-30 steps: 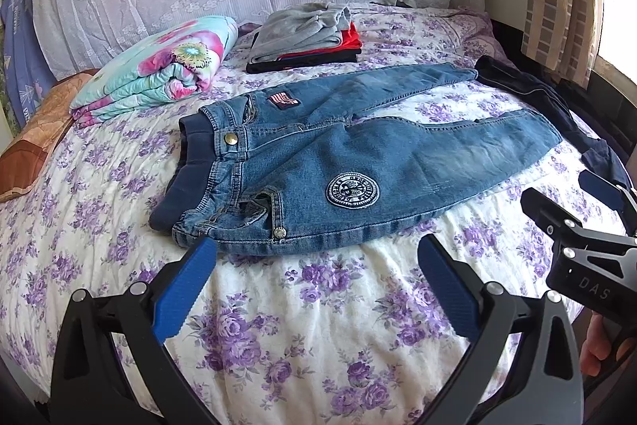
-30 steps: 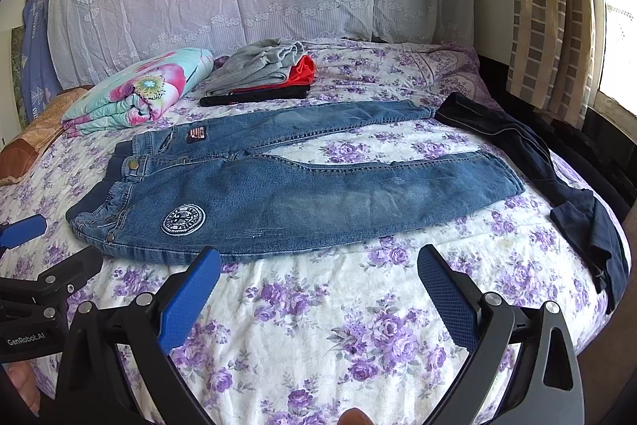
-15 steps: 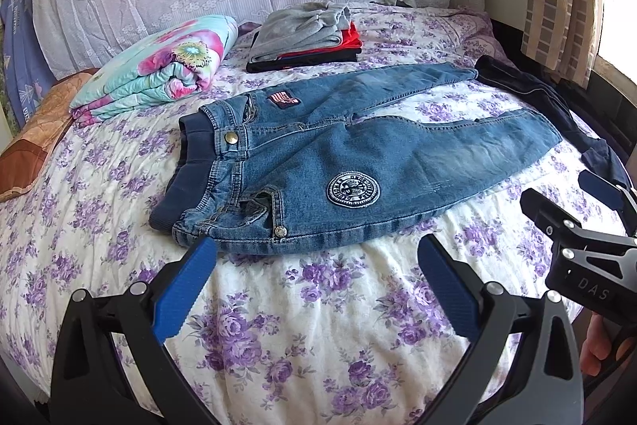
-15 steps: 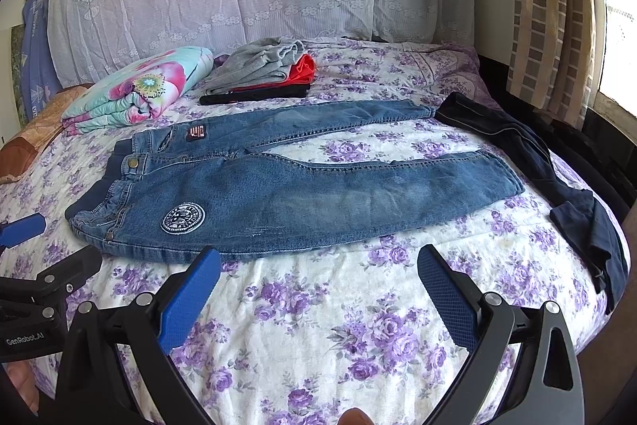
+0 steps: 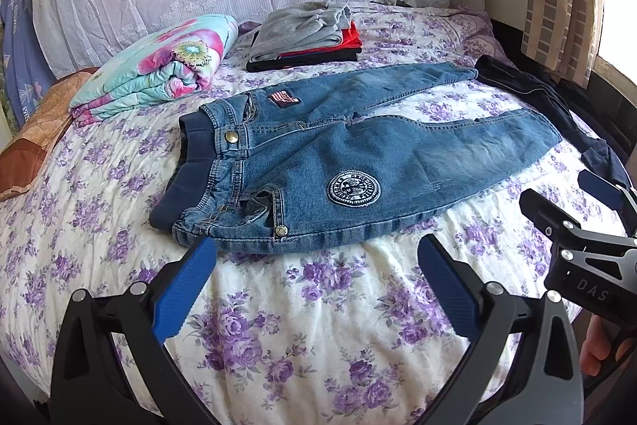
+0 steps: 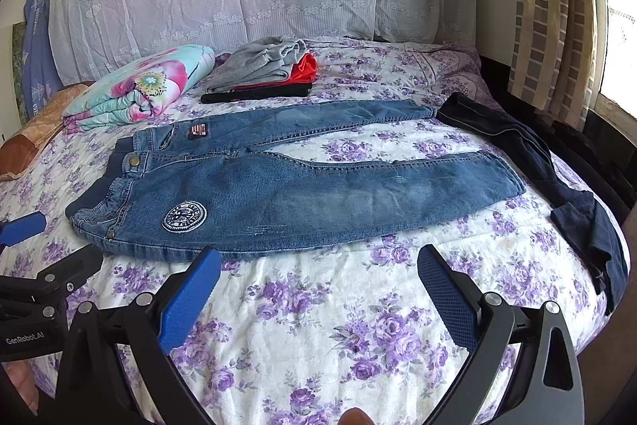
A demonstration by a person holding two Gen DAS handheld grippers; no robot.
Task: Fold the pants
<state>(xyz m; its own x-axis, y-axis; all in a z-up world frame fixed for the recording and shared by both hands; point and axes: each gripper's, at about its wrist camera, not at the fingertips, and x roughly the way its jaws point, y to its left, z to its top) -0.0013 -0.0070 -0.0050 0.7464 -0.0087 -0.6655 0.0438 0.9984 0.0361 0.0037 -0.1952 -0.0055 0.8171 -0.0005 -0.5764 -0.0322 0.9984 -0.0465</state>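
Denim pants point(image 5: 358, 162) lie flat — round patch point(image 5: 354, 189)

We see the bed point(image 6: 318, 305) carrying spread jeans point(image 6: 318, 194), a folded-clothes stack point(image 6: 266, 70), a rolled floral quilt point(image 6: 147, 86) and dark trousers point(image 6: 557, 178).

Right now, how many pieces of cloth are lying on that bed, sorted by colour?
Blue denim: 1, the jeans
Dark navy: 1, the dark garment
Grey: 1, the folded grey piece
Red: 1, the folded red piece
Black: 1, the folded black piece
Floral turquoise-pink: 1, the quilt
Total: 6
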